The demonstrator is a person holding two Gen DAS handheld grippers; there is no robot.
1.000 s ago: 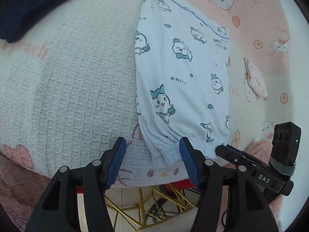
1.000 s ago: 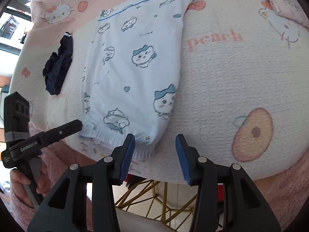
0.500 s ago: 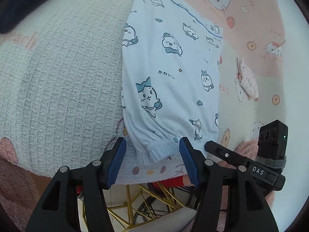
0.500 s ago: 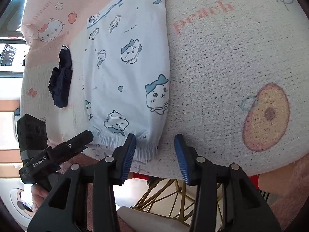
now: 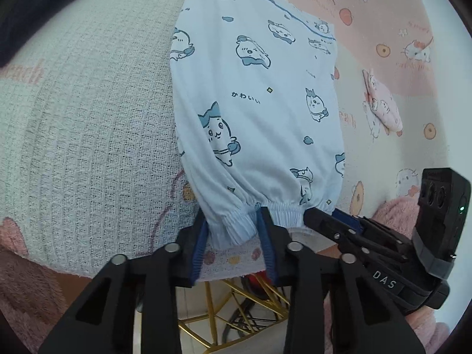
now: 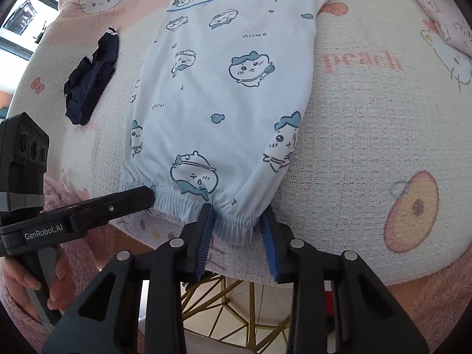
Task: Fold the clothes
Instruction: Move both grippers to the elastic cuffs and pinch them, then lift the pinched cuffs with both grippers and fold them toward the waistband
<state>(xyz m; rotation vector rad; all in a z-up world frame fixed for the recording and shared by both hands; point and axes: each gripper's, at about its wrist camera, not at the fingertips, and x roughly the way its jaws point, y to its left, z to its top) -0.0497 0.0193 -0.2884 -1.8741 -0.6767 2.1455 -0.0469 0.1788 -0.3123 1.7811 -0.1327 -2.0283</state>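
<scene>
My left tool (image 5: 231, 237) and right tool (image 6: 237, 237) each straddle a corner of the pyjama's (image 5: 259, 112) cuff at the bench (image 5: 88, 135) edge, jaws apart, not yet pinching. Closing shallow could slip off the elastic or snag the cover (image 6: 354, 153) beneath.

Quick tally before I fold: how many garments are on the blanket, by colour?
Light blue shorts: 1
Navy garment: 1
Pink garment: 1
Total: 3
</scene>
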